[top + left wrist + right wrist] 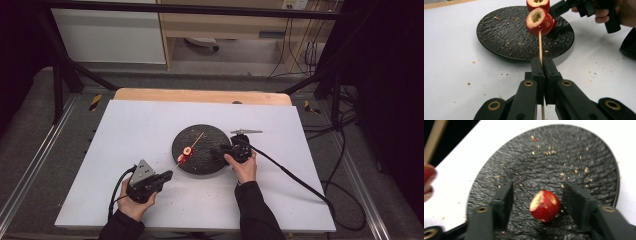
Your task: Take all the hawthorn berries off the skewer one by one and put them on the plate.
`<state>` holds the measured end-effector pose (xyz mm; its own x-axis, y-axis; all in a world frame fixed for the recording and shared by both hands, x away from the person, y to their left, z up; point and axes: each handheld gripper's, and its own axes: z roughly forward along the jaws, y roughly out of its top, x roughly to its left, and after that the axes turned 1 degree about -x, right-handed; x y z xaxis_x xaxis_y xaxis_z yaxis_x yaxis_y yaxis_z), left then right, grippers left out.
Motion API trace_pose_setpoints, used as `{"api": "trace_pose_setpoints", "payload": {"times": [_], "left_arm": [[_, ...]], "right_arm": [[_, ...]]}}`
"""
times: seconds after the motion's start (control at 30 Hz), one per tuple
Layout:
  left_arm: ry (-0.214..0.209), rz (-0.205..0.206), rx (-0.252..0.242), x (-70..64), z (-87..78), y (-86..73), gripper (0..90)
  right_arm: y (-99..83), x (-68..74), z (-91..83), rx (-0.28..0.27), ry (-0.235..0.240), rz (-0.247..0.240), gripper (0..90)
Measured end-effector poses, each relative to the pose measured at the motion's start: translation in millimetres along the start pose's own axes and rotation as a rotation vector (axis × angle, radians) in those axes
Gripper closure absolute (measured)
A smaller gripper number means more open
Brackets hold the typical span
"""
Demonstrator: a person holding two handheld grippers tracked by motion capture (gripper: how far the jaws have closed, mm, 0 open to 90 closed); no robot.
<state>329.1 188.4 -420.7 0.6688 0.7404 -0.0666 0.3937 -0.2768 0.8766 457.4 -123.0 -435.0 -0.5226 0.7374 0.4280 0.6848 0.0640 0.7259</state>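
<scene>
The left gripper (pixel 541 65) is clamping its jaws together on a thin wooden skewer (pixel 540 43), which is running up between them and over the near rim of the black plate (pixel 499 32). Two red fruit pieces are sitting threaded on the skewer: the nearer one (pixel 539 21) is showing its pale cored face, and the second (pixel 537 3) is sitting just behind it. From above, the skewer is slanting across the plate's left half.

The right gripper (pixel 537 195) is hovering over the plate with its jaws standing apart, and a loose red fruit piece (pixel 545 205) is lying on the plate between them (nearer the right jaw, touching neither). Crumbs (pixel 550 152) are lying scattered on the plate, which is resting on the white table (pixel 140 130).
</scene>
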Motion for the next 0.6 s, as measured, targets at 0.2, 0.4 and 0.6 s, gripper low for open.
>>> {"api": "trace_pose_setpoints", "payload": {"times": [0.2, 0.4, 0.6], "left_arm": [[-0.002, 0.005, 0.000, -1.4, 0.6, 0.7, 87.9], [-0.007, 0.014, -0.001, -5.4, 2.1, 1.4, 87.9], [-0.015, 0.028, 0.005, -11.6, 6.5, 2.5, 87.9]], "right_arm": [[5.6, 8.4, -19.0, -0.036, 0.015, -0.028, 20.4], [2.9, 18.0, -31.8, -0.035, 0.030, -0.063, 10.7], [-2.6, 28.5, -40.2, -0.044, 0.066, -0.056, 10.6]]}}
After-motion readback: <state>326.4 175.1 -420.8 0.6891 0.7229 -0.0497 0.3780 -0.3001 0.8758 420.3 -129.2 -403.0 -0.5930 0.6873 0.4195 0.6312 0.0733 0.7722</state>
